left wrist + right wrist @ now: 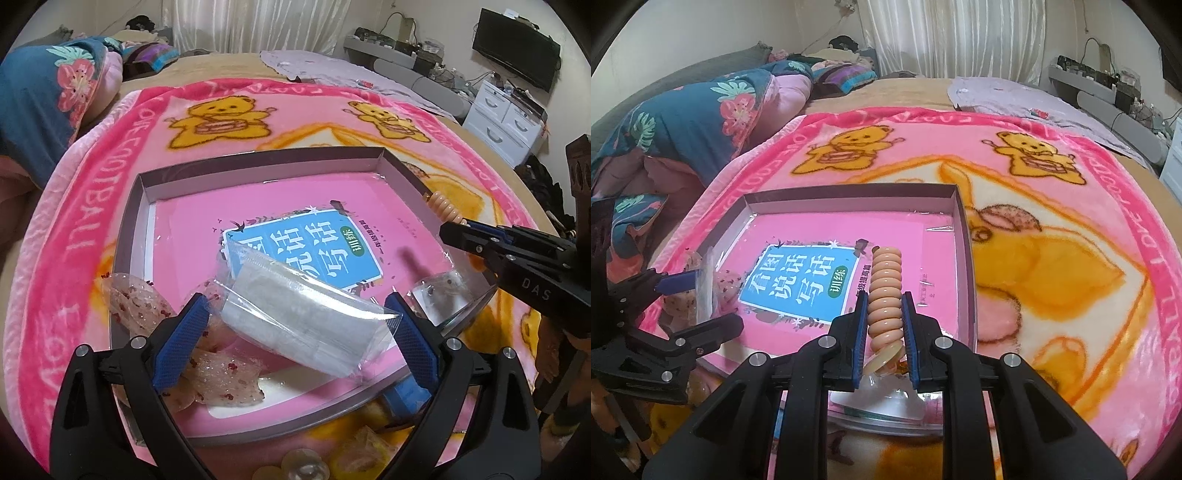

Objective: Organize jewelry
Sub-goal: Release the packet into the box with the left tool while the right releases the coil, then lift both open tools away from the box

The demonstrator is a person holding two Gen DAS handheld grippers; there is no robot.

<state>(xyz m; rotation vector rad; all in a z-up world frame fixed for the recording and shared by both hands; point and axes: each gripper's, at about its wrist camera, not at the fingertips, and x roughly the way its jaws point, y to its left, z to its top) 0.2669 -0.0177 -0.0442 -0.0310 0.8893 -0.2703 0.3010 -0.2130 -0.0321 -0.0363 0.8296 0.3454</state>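
A shallow grey-walled box [258, 158] [849, 192] lies on the pink bear blanket, with a pink book under clear film inside. My left gripper [299, 310] [701, 306] hangs over the box's near left corner. Its blue pads stand wide, gripping a clear plastic packet [306, 325] [705, 284] that spans between them, tilted. My right gripper [884, 317] [454, 230] is shut on a peach spiral coil band [886, 291] [443, 206] that sticks up past the pads over the box's right side. A yellowish translucent ring [882, 360] hangs at the coil's lower end.
Dotted translucent pouches [136, 302] [221, 376] lie in the box's near left corner, and a small clear bag [443, 291] at its right wall. Pale round pieces [303, 469] sit on the blanket in front. Folded floral bedding [701, 122] lies left, white drawers [502, 118] right.
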